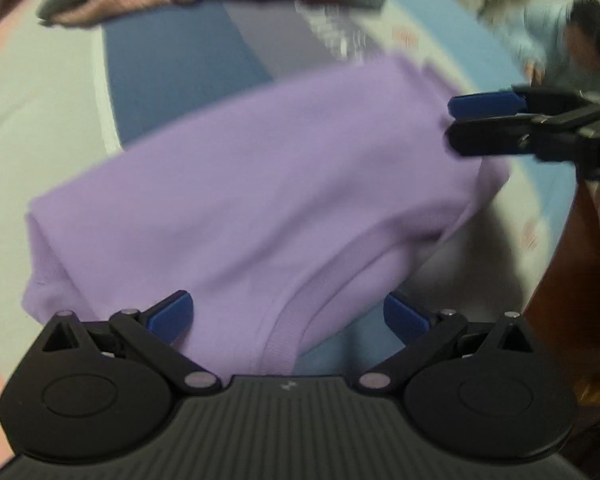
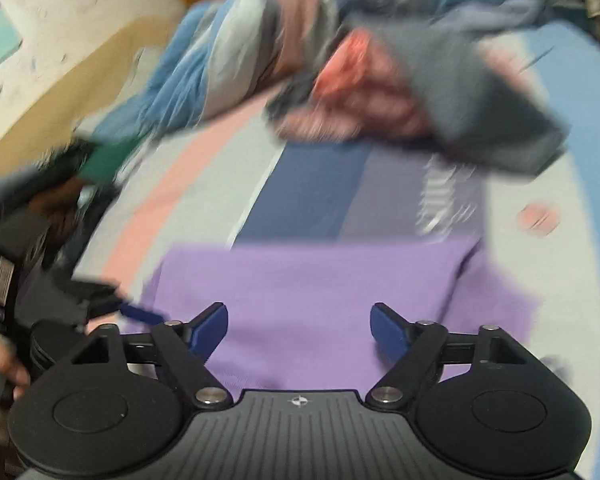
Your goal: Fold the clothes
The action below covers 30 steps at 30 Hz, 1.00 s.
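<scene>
There, a folded purple shirt (image 1: pixel 236 184) lay flat on a bedsheet (image 1: pixel 40 120) banded in pink, grey, blue and lilac. In the left wrist view its long axis ran from lower left to upper right, and its ribbed collar (image 1: pixel 280 336) sat at the near end, just ahead of the left gripper (image 1: pixel 288 316). In the right wrist view the shirt (image 2: pixel 308 292) spread across the lower middle, its far edge straight and roughly level across the frame, with a looser flap trailing off on the right.

The left gripper's jaws stood wide apart, the collar edge between them but neither blue pad pressing on it. The right gripper (image 2: pixel 300 328) hung over the shirt with its jaws likewise spread and nothing pinched. Seen from the left wrist, the right gripper (image 1: pixel 452 124) came in from the right, its tips at the shirt's far right edge; whether they touched the cloth could not be told through the blur.

Bare sheet lay open beyond the shirt's far edge and to its left. Further back sat a heap of clothes (image 2: pixel 400 96), grey and pinkish-red, well apart from the shirt. Behind that lay a rumpled blue and white quilt (image 2: pixel 204 60) against a wall (image 2: pixel 60 20).
</scene>
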Tool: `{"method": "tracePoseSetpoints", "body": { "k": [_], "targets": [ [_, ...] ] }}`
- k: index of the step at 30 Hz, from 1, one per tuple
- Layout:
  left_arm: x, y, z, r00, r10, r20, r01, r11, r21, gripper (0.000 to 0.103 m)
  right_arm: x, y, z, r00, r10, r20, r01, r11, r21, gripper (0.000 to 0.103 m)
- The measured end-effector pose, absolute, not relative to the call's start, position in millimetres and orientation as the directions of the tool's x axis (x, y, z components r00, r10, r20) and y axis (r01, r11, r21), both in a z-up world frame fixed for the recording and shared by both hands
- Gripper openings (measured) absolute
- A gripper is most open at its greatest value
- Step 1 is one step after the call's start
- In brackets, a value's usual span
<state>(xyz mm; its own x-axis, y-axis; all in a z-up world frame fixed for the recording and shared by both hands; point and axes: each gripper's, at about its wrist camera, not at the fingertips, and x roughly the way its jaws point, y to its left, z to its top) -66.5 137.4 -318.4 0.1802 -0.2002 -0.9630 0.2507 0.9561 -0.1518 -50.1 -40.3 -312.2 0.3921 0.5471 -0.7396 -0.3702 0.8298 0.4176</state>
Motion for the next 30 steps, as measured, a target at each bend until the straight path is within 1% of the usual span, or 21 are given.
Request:
{"method": "tracePoseSetpoints", "body": {
  "k": [2, 3, 4, 5, 9, 11, 12, 13, 14, 15, 16, 17, 18, 21, 24, 26, 28, 29, 30],
  "targets": [
    [-68.5, 137.8, -334.0, 0.148, -0.154, -0.977, 0.257, 0.960, -0.113, 0.103, -51.1, -38.5, -337.8, 0.355, 0.512, -0.782, -0.378, 0.844, 0.380, 0.074],
    [-70.9, 137.9, -335.7, 0.148, -0.156, -0.977, 0.275, 0.955, -0.111, 0.103, -53.0, -40.0, -346.9, 0.352, 0.495, -0.794, -0.394, 0.848, 0.354, 0.066],
    [-73.0, 137.2, -335.1, 0.149, -0.161, -0.976, 0.298, 0.948, -0.111, 0.103, -54.9, -41.5, -355.2, 0.349, 0.479, -0.805, -0.409, 0.851, 0.329, 0.063],
    [-74.4, 135.8, -334.1, 0.146, -0.163, -0.976, 0.319, 0.941, -0.109, 0.103, -57.0, -42.4, -352.8, 0.348, 0.469, -0.812, -0.426, 0.850, 0.308, 0.062],
    [-81.1, 124.8, -334.6, 0.127, -0.106, -0.986, 0.385, 0.921, -0.050, 0.103, -64.4, -43.0, -345.9, 0.327, 0.421, -0.846, -0.491, 0.841, 0.229, 0.063],
    [-81.5, 118.1, -332.2, 0.122, -0.061, -0.991, 0.382, 0.924, -0.010, 0.103, -67.1, -49.5, -338.1, 0.337, 0.398, -0.853, -0.462, 0.859, 0.218, 0.065],
    [-81.5, 116.5, -327.7, 0.126, -0.059, -0.990, 0.364, 0.931, -0.009, 0.103, -68.9, -54.5, -332.9, 0.351, 0.383, -0.855, -0.434, 0.875, 0.214, 0.073],
    [-82.0, 116.4, -321.3, 0.136, -0.076, -0.988, 0.335, 0.942, -0.027, 0.103, -70.6, -59.6, -327.8, 0.366, 0.368, -0.855, -0.404, 0.890, 0.210, 0.076],
    [-82.9, 117.2, -314.7, 0.147, -0.103, -0.984, 0.304, 0.951, -0.054, 0.103, -70.9, -67.2, -323.4, 0.396, 0.366, -0.842, -0.366, 0.904, 0.220, 0.076],
    [-83.6, 118.8, -308.8, 0.157, -0.128, -0.979, 0.265, 0.961, -0.083, 0.103, -72.9, -78.1, -318.5, 0.428, 0.355, -0.831, -0.310, 0.922, 0.233, 0.083],
    [-84.2, 120.9, -303.5, 0.168, -0.152, -0.974, 0.221, 0.969, -0.113, 0.103, -73.9, -89.9, -317.1, 0.452, 0.331, -0.828, -0.235, 0.940, 0.247, 0.098],
    [-84.9, 123.1, -298.2, 0.179, -0.175, -0.968, 0.177, 0.974, -0.143, 0.103, -73.7, -101.4, -320.5, 0.455, 0.304, -0.837, -0.158, 0.953, 0.260, 0.101],
    [-86.1, 122.9, -292.7, 0.195, -0.198, -0.961, 0.140, 0.975, -0.173, 0.103, -73.4, -113.0, -324.4, 0.455, 0.279, -0.846, -0.080, 0.958, 0.274, 0.101],
    [-88.9, 119.8, -277.3, 0.260, -0.289, -0.921, 0.077, 0.957, -0.279, 0.103, -72.2, -151.0, -354.1, 0.416, 0.315, -0.853, 0.134, 0.907, 0.400, 0.099],
    [-78.5, 92.3, -271.6, 0.311, -0.402, -0.861, 0.140, 0.916, -0.377, 0.103, -73.3, -177.6, -392.2, 0.402, 0.428, -0.810, 0.300, 0.774, 0.558, 0.099],
    [-60.6, 70.8, -272.2, 0.323, -0.446, -0.834, 0.207, 0.894, -0.398, 0.103, -78.0, -183.4, -406.5, 0.436, 0.455, -0.776, 0.363, 0.700, 0.615, 0.101],
    [-47.3, 47.8, -281.1, 0.319, -0.471, -0.823, 0.268, 0.877, -0.398, 0.103, -81.9, -187.8, -411.6, 0.482, 0.469, -0.740, 0.400, 0.634, 0.662, 0.101],
    [-43.9, 45.1, -291.1, 0.303, -0.475, -0.826, 0.274, 0.874, -0.402, 0.103, -84.1, -189.7, -413.0, 0.502, 0.479, -0.720, 0.415, 0.597, 0.687, 0.099],
    [-43.3, 46.0, -304.3, 0.279, -0.476, -0.834, 0.270, 0.872, -0.408, 0.103, -84.9, -188.9, -413.2, 0.509, 0.496, -0.703, 0.417, 0.573, 0.706, 0.082]
  ]
}}
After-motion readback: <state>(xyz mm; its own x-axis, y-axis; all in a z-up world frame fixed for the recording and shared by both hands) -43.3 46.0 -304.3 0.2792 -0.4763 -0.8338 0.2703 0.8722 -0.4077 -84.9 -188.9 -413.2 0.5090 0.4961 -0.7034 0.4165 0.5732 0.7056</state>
